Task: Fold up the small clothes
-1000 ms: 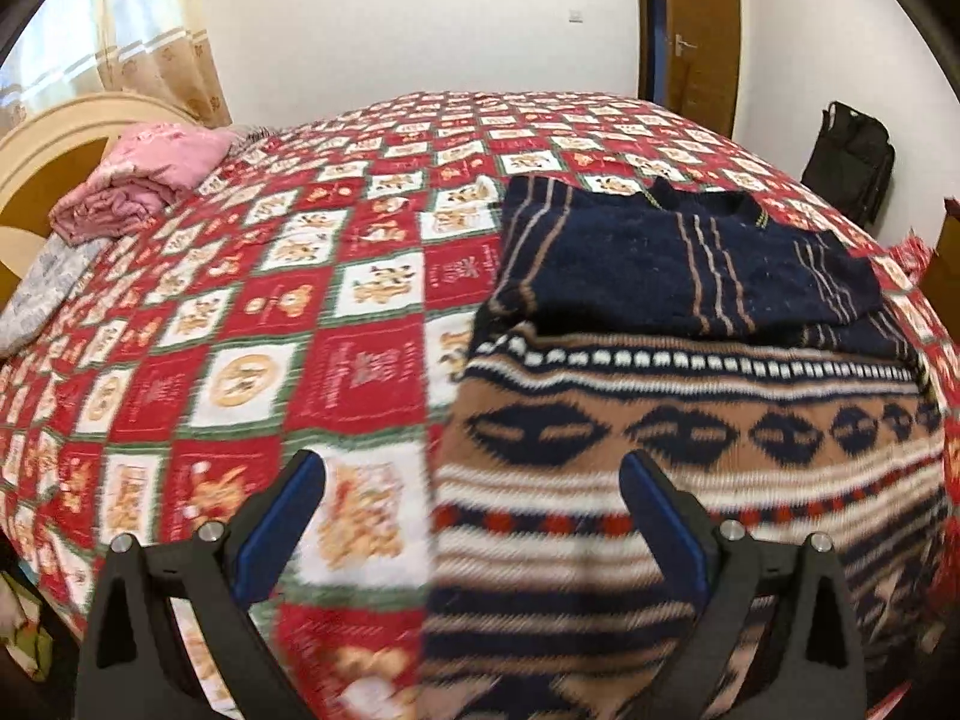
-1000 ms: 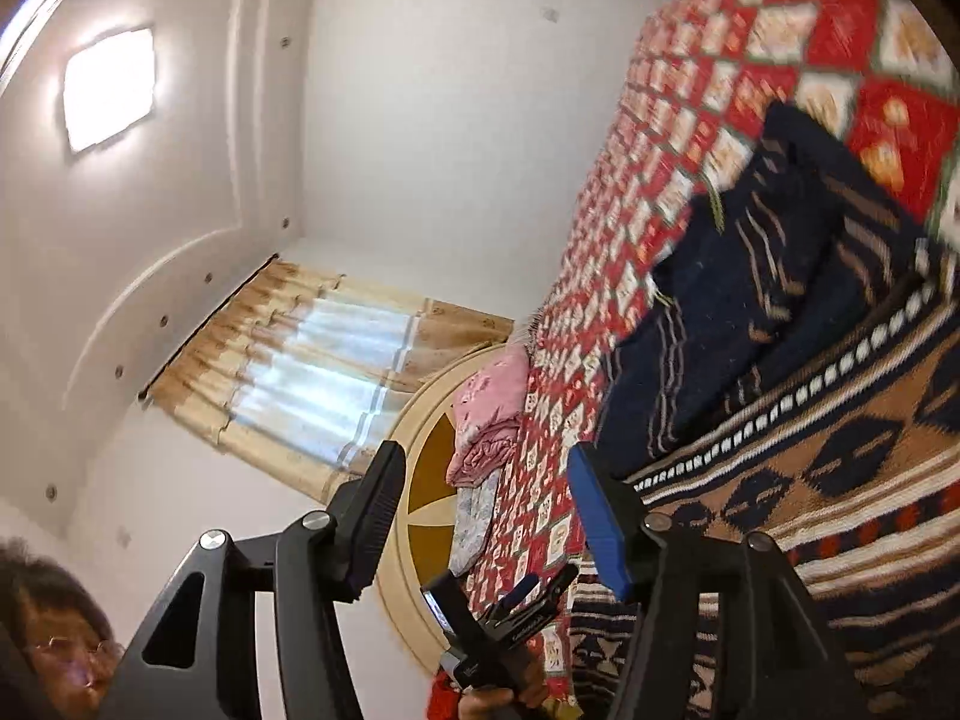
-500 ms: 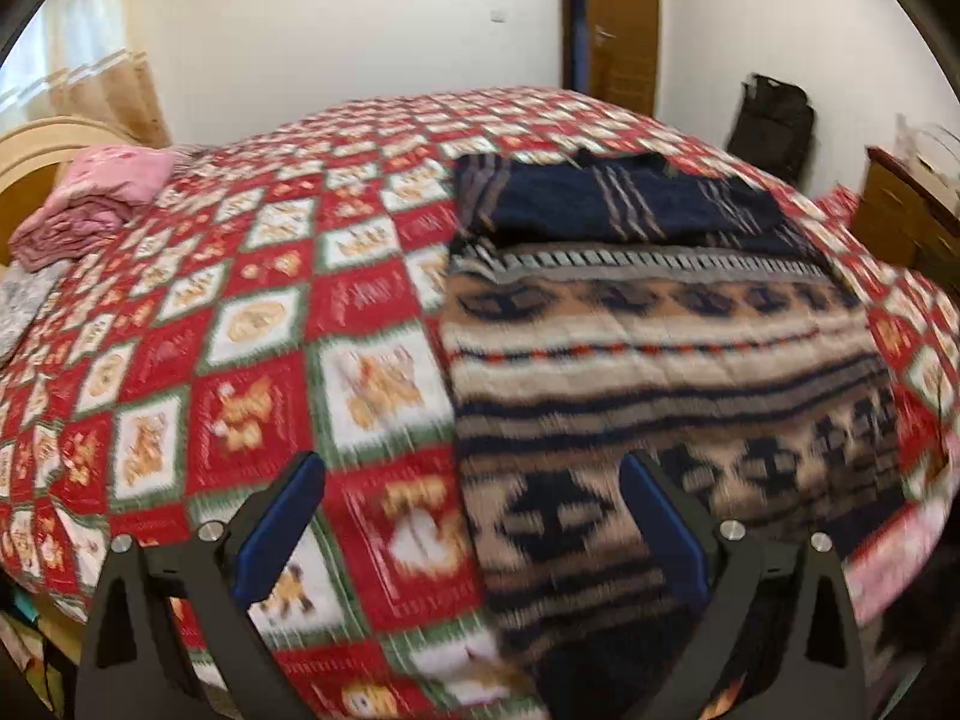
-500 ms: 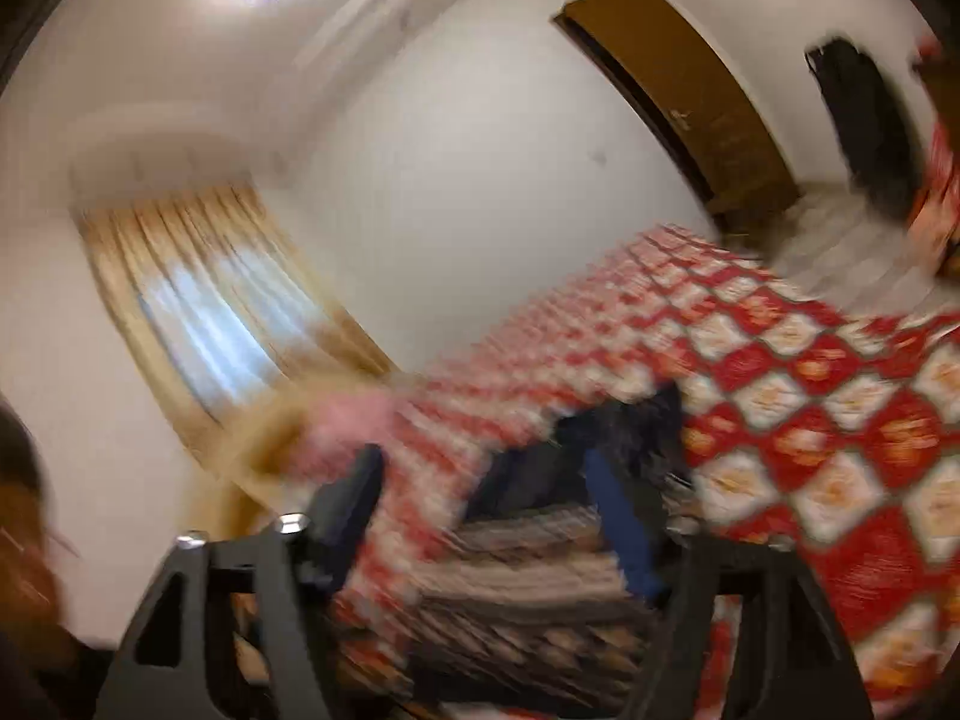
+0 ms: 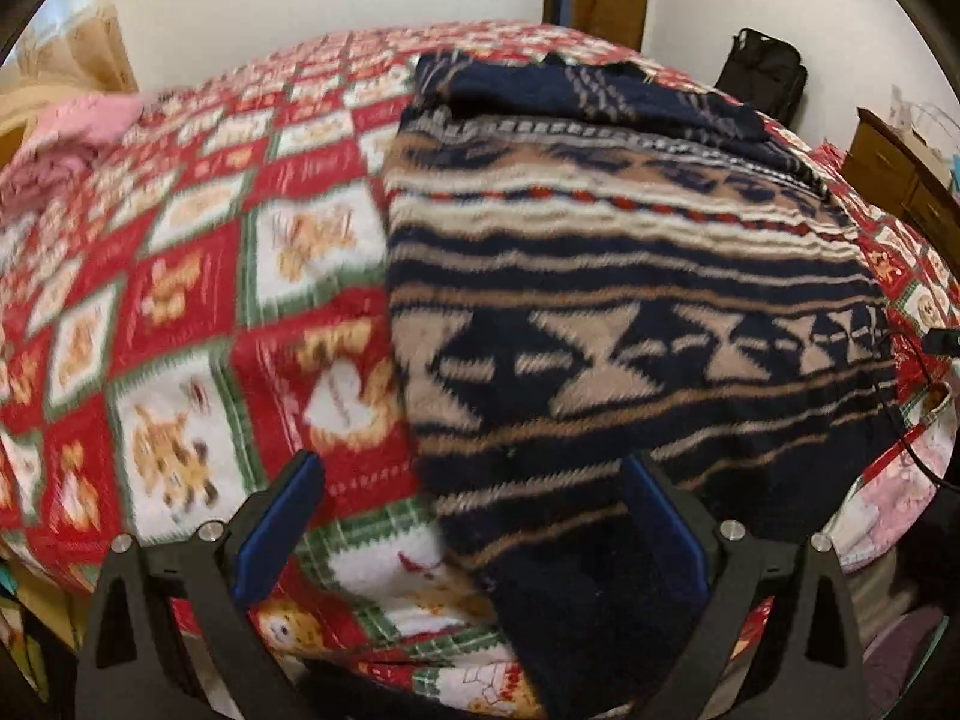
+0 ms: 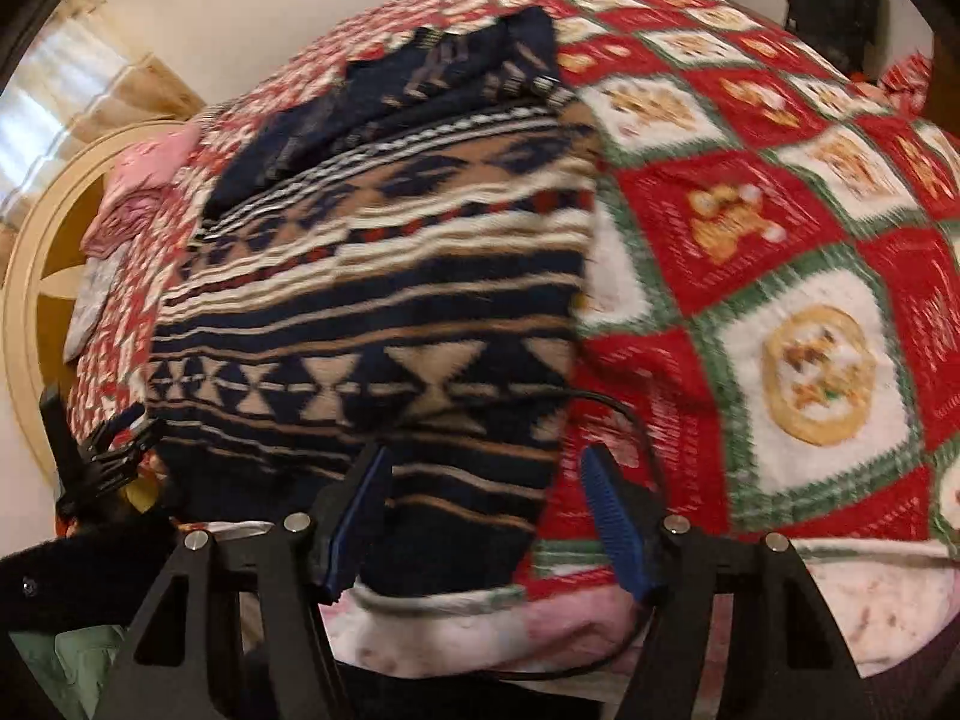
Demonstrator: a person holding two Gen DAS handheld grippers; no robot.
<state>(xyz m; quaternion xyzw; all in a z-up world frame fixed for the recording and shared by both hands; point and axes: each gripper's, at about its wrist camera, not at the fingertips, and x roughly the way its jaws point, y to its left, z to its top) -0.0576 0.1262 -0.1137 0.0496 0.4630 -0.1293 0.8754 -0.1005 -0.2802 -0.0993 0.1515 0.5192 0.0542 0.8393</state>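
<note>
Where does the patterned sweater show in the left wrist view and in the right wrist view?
Left wrist: sweater fills centre-right, its near hem between the open tongs.
Right wrist: sweater fills centre-left, its near hem reaching down to the tongs.
Shared landmark: pink clothes far left on the bed.
</note>
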